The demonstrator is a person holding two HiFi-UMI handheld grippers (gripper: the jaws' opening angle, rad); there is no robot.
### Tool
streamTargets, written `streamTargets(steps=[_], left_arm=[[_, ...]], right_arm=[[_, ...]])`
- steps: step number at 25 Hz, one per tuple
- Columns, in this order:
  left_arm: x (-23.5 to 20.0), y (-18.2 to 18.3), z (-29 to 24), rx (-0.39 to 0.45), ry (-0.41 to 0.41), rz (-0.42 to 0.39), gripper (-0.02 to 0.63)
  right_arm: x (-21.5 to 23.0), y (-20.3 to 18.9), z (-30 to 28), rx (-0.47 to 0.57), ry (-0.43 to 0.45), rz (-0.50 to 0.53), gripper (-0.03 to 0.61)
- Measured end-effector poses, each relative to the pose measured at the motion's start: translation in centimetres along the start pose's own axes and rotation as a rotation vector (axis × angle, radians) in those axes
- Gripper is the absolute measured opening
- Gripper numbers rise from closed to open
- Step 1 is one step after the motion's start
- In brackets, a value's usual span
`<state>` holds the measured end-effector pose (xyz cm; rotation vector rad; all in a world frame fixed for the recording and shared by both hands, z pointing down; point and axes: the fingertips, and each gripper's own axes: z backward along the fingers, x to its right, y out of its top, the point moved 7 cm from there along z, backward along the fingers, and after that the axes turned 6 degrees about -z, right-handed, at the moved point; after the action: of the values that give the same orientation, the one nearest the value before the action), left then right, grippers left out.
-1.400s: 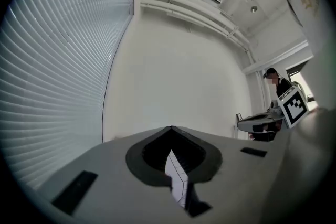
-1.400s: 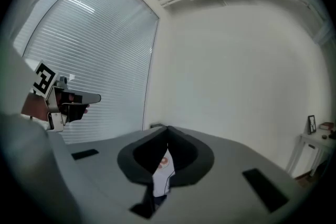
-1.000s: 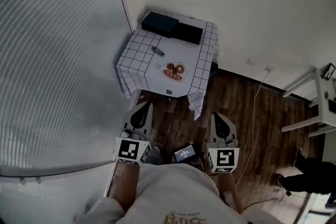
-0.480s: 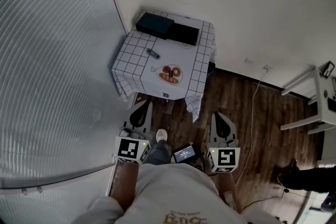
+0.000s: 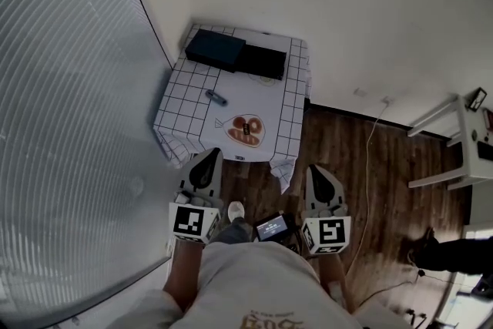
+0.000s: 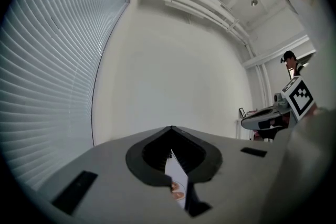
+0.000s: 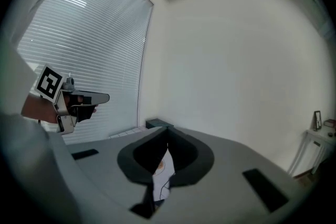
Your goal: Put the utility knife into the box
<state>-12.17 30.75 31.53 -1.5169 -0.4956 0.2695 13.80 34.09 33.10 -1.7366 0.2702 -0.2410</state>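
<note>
On the small table with the checked cloth [image 5: 289,100], the utility knife [image 5: 216,97] lies left of centre. A dark box [image 5: 214,48] stands at the back left corner, with a flat dark piece [image 5: 262,62] beside it. My left gripper [image 5: 209,155] and right gripper [image 5: 316,169] hang side by side over the wood floor, short of the table's near edge, both pointing at it. Each has its jaws together with nothing held. In the left gripper view the shut gripper [image 6: 172,134] hides most of the table. The right gripper view shows the box [image 7: 157,124] just above the gripper's [image 7: 167,139] tips.
A heart-shaped dish [image 5: 246,129] sits near the table's front edge. Window blinds [image 5: 69,104] run along the left, a white wall behind the table. A white rack [image 5: 454,150] and a person's shoes [image 5: 451,254] are at the right. A cable [image 5: 371,150] trails on the floor.
Both grippers have moved forward toward the table with the walking person. The table now sits lower and more to the left in the head view. The jaws stay together.
</note>
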Motion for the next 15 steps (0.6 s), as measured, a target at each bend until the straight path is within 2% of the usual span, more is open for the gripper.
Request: streamTargets(steps=[3,10,15], left_arm=[[-2.1,-0.2,-2.0,-0.004,-0.015,-0.023,0.006],[-6.7,-1.9,-4.8,-0.002,-0.043,-0.011,0.006],[-8.4,-2.5,-5.9,-0.026,-0.061,0.007,0.006]], right_arm=[[-0.7,0.1,-2.6,-0.017,0.0,-0.014,0.006],[-2.0,0.3,-7.5,-0.013,-0.039,-0.029,0.007],[-2.4,0.8,-9.3,-0.016,-0.062,-0.031,0.008]])
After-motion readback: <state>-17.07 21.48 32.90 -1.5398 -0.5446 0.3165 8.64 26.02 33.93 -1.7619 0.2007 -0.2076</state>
